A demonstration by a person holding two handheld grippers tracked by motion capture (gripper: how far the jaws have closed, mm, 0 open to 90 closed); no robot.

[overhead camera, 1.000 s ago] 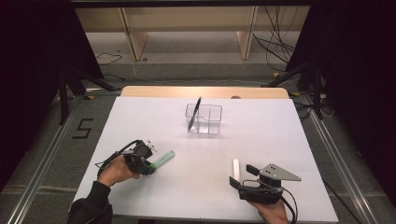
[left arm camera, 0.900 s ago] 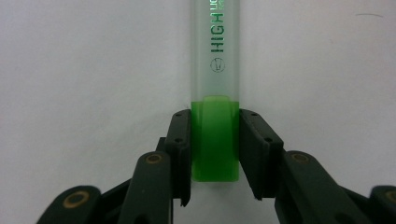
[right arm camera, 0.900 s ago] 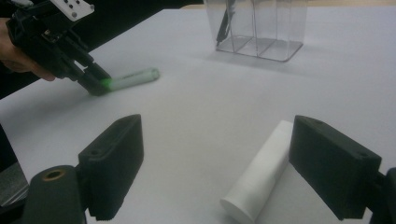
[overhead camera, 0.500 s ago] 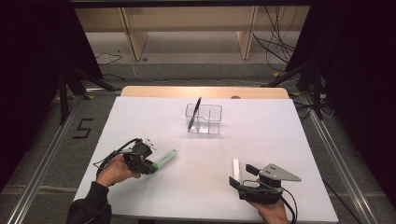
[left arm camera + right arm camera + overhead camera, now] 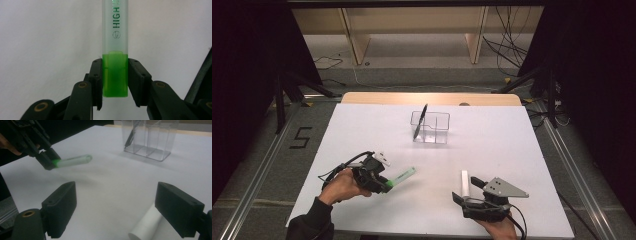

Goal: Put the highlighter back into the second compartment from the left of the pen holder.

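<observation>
A green highlighter (image 5: 115,50) is clamped by its green end between the jaws of the left gripper (image 5: 115,82); both pads are pressed flat against its sides. In the high view the highlighter (image 5: 401,177) is seen projecting from the left gripper (image 5: 384,184) toward the table's middle, over the near-left part of the white table (image 5: 492,150); in the right gripper view it is held clear of the surface, a faint shadow lying beneath it.

The right gripper (image 5: 117,212) is held low at the near-right of the table, jaws spread wide, nothing between the pads. A white cylinder (image 5: 147,225) lies on the table just beside its right jaw; contact cannot be told.

A clear plastic organizer (image 5: 432,127) stands well apart, toward the far edge, with a black pen (image 5: 420,120) leaning in its left compartment.
</observation>
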